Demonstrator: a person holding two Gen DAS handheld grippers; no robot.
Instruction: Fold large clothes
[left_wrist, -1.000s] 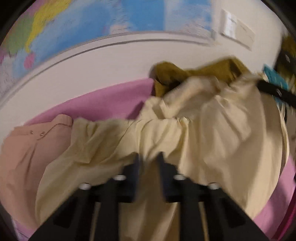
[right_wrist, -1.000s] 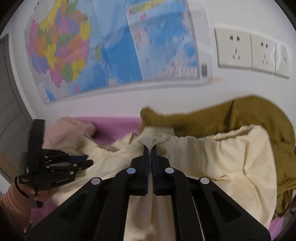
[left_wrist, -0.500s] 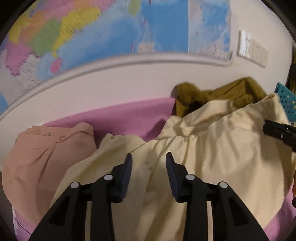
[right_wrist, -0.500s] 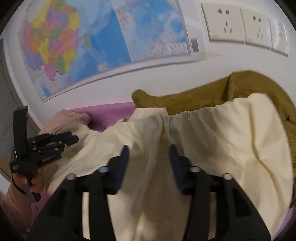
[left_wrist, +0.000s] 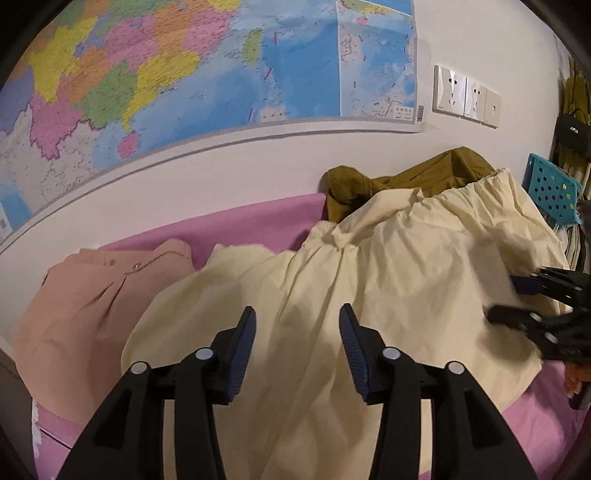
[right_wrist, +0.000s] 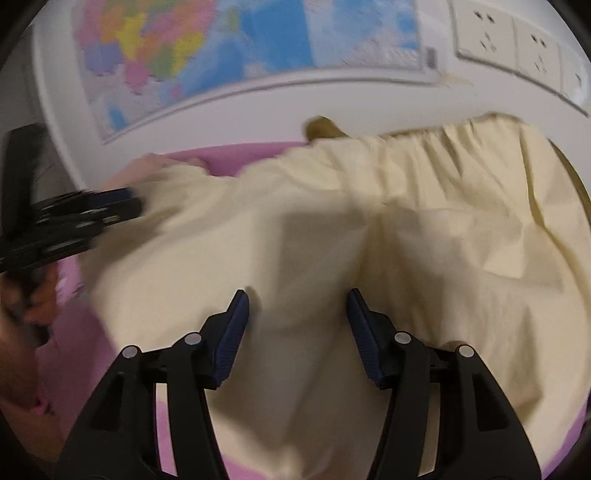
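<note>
Pink-covered surface (left_wrist: 236, 225) bears cream garment (left_wrist: 369, 288), peach garment (left_wrist: 85, 306), olive garment (left_wrist: 436, 177).

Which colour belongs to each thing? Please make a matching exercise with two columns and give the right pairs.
Things:
1. large garment under both grippers
2. folded garment at the left
3. bunched garment by the wall
4. perforated basket

Colours:
A. teal
B. pale yellow
C. olive brown
D. dusty pink

Pairs: 1-B, 2-D, 3-C, 4-A

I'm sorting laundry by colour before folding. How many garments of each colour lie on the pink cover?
Pale yellow garment: 1
Peach-pink garment: 1
Olive-brown garment: 1
Total: 3
</note>
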